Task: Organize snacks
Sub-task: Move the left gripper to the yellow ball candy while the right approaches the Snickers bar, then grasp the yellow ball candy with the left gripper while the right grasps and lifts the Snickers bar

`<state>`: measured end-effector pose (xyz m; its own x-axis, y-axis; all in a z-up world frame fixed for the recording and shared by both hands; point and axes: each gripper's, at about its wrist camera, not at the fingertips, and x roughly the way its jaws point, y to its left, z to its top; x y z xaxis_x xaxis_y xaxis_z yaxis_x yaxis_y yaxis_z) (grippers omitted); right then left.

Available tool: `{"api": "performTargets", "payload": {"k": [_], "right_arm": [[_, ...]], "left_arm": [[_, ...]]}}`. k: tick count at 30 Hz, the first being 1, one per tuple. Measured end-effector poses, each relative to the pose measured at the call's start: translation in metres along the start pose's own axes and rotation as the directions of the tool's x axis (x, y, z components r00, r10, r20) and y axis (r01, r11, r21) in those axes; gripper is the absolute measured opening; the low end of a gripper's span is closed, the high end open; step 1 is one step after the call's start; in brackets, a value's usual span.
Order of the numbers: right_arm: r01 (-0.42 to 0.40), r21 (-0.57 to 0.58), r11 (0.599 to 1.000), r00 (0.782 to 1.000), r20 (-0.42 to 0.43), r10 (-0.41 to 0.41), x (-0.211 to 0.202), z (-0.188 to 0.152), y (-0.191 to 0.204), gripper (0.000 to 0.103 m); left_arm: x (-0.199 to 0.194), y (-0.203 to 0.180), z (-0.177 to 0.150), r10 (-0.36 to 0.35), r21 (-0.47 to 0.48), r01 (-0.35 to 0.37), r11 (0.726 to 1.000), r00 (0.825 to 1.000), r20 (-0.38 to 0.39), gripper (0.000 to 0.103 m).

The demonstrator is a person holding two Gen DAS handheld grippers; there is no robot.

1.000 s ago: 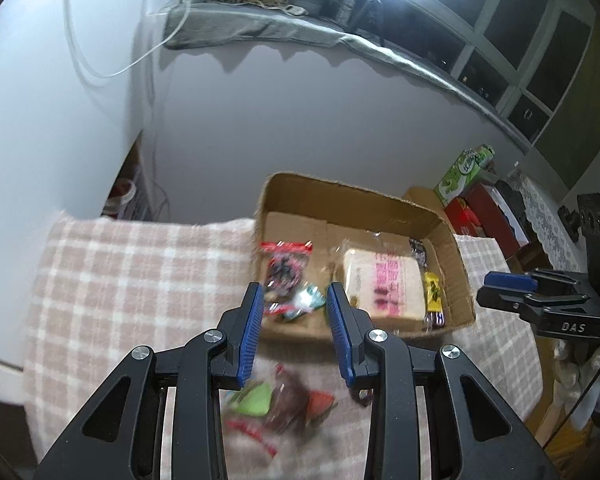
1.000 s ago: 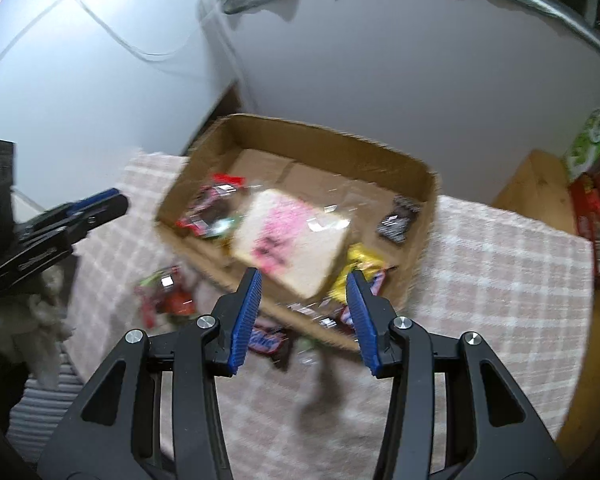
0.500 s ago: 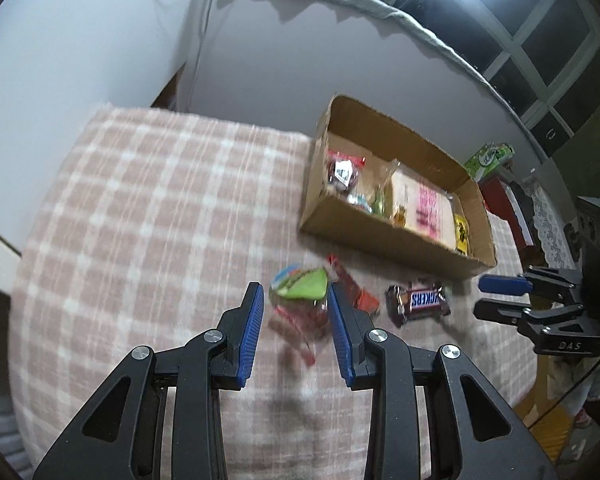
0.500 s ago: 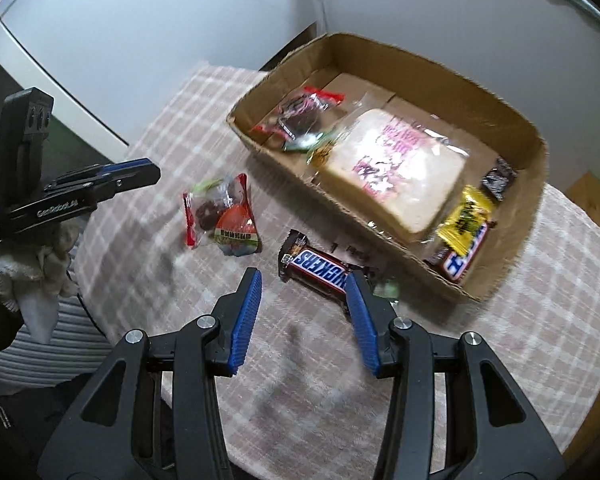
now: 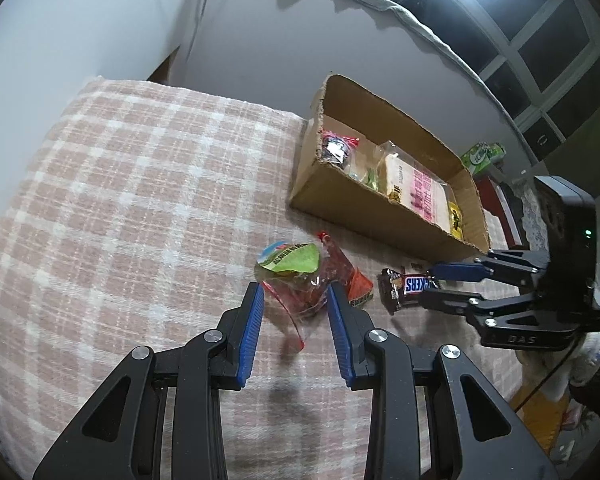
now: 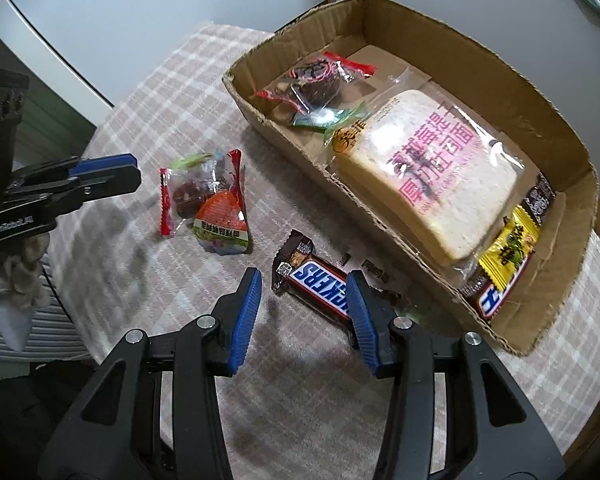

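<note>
Two loose snacks lie on the checked cloth (image 5: 140,184) near the box (image 6: 548,92). The right gripper (image 6: 304,284), jaws spread, straddles the Snickers (image 6: 320,286) — its long axis slanting across the gap. The left gripper (image 5: 296,296), also spread, brackets the candy bag (image 5: 300,280).

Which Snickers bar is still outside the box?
The Snickers on the checked cloth, lying between the open right tool's fingers. The other Snickers already lies inside the cardboard box, tucked in the end corner under a yellow packet.
</note>
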<state>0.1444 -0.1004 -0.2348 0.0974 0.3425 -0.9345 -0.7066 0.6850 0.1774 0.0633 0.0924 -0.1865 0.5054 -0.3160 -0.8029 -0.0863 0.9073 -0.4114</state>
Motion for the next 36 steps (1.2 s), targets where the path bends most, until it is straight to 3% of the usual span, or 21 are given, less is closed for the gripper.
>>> {"api": "performTargets", "payload": {"k": [10, 21, 25, 29, 36], "right_arm": [[0.019, 0.022, 1.000, 0.999, -0.029, -0.018, 0.023, 0.013, 0.001, 0.046], [-0.046, 0.096, 0.994, 0.998, -0.038, 0.050, 0.009, -0.011, -0.013, 0.046], [-0.048, 0.108, 0.993, 0.998, -0.039, 0.052, 0.005, -0.020, -0.012, 0.046], [-0.019, 0.105, 0.994, 0.999, -0.047, 0.024, 0.007, -0.026, -0.011, 0.046], [-0.004, 0.109, 0.994, 0.999, -0.042, 0.009, 0.010, -0.027, -0.009, 0.046]], "left_arm": [[0.008, 0.003, 0.000, -0.013, -0.009, 0.013, 1.000, 1.000, -0.009, 0.031], [0.032, 0.010, 0.027, -0.073, 0.030, 0.074, 0.997, 0.996, -0.055, 0.031], [0.046, 0.002, 0.023, -0.039, 0.088, 0.048, 0.995, 0.994, -0.099, 0.031], [0.049, 0.002, 0.022, 0.001, 0.068, 0.004, 0.998, 0.997, -0.080, 0.045], [0.050, 0.004, 0.028, 0.061, 0.087, -0.056, 0.995, 0.997, -0.056, 0.046]]}}
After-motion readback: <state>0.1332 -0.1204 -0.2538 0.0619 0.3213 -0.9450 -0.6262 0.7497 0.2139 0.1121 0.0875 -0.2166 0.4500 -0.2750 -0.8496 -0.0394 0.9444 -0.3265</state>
